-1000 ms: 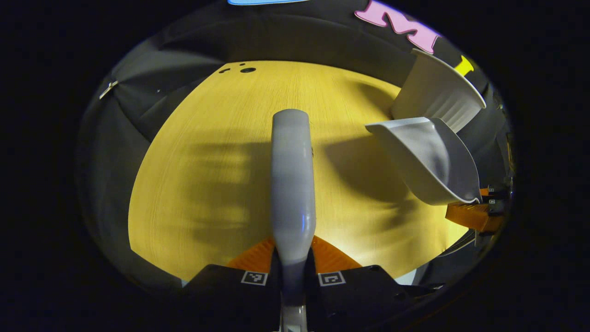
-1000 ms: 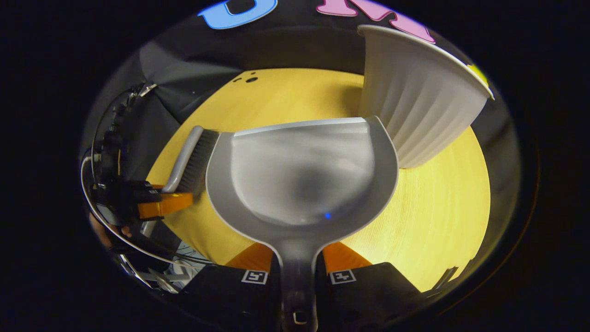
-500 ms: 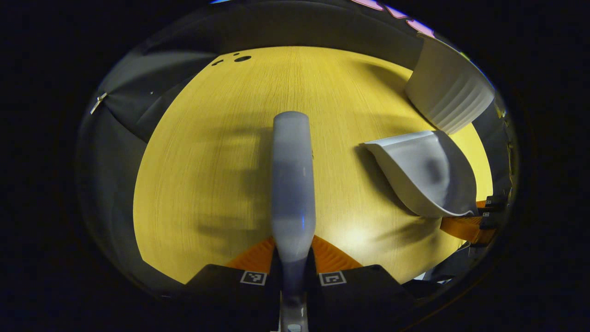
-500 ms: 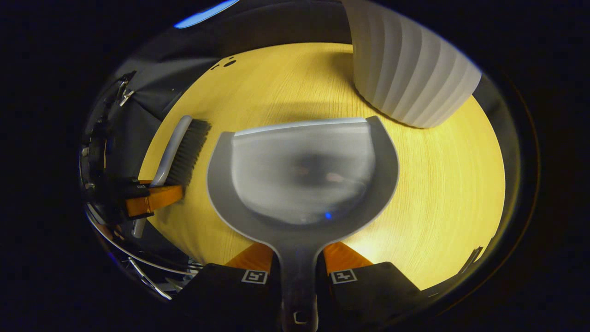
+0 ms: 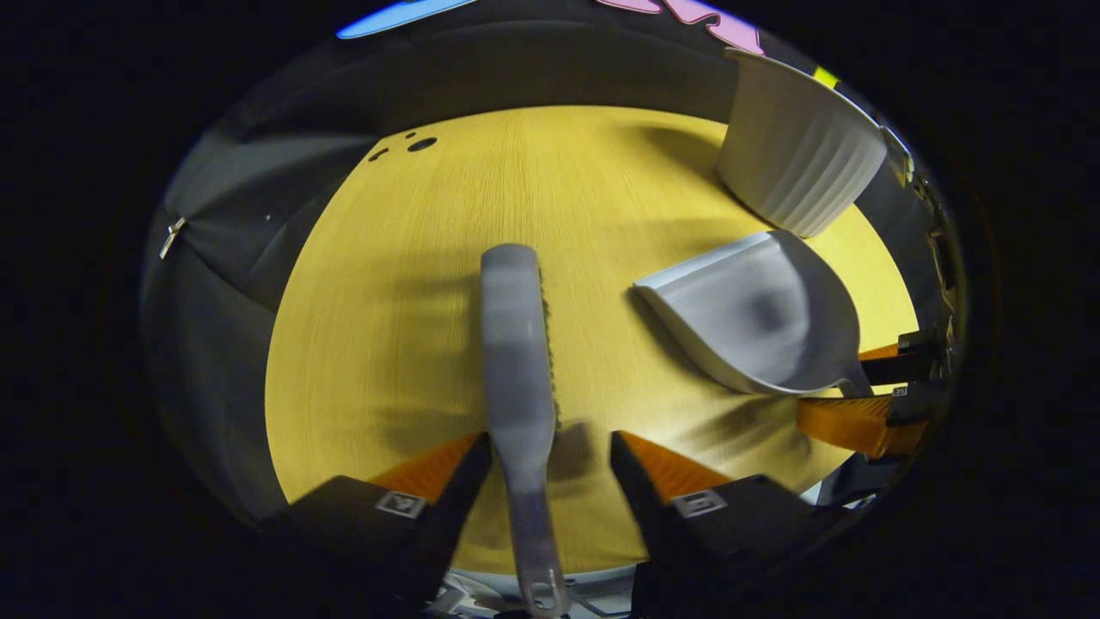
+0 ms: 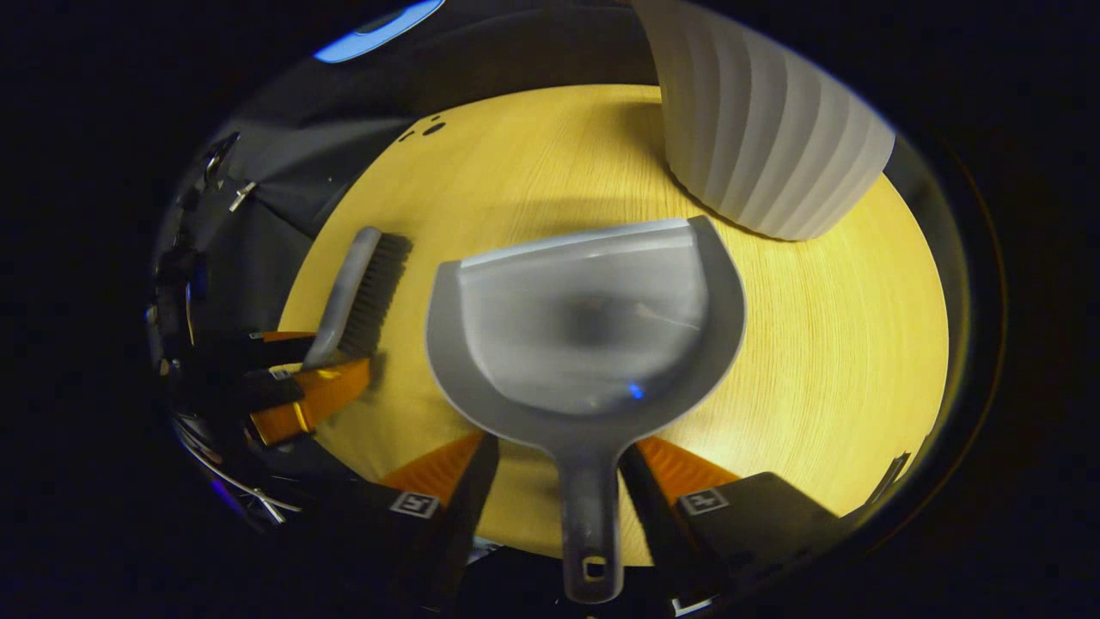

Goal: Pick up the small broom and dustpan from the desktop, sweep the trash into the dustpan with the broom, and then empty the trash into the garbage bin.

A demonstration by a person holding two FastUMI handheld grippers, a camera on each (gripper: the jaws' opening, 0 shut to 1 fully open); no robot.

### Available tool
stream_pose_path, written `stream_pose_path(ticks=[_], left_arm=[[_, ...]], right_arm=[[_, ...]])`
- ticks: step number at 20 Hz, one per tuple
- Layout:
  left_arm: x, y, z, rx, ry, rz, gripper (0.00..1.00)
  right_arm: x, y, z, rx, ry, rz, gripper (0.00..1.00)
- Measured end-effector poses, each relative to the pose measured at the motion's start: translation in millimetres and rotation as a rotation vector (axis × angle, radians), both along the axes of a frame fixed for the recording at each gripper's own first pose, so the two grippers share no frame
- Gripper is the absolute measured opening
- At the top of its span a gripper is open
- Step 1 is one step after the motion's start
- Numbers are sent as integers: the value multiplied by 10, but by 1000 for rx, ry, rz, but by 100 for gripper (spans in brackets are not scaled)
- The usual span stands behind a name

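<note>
Left gripper (image 5: 550, 451) fingers spread apart, gripping nothing; right gripper (image 6: 557, 454) fingers likewise spread, both low over table.

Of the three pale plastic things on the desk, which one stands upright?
The ribbed garbage bin, standing at the desk's far right. The broom and dustpan lie flat, each between an open tool's fingers.
</note>
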State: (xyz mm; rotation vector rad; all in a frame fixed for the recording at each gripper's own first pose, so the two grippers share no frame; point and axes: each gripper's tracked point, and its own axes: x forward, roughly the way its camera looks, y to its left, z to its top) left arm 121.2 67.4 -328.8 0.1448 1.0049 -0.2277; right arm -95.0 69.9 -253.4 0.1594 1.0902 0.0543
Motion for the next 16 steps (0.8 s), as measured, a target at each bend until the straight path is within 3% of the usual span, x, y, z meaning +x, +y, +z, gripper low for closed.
stream_pose_path(ticks=[1,7,13,16], left_arm=[[16,-10,42,-4,-18,3,99],[-147,-92,683,-64,-184,29,98],[-348,-164,1738,-147,-474,86,98],[-468,-53,2203,-56,-651,106,98]], right_arm=[[-20,-12,119,-4,-14,3,100],[40,-68,878,-16,-185,14,99],[36,-26,1902,-46,-494,56,99],[5,-59,2364,-68,-669,36,99]])
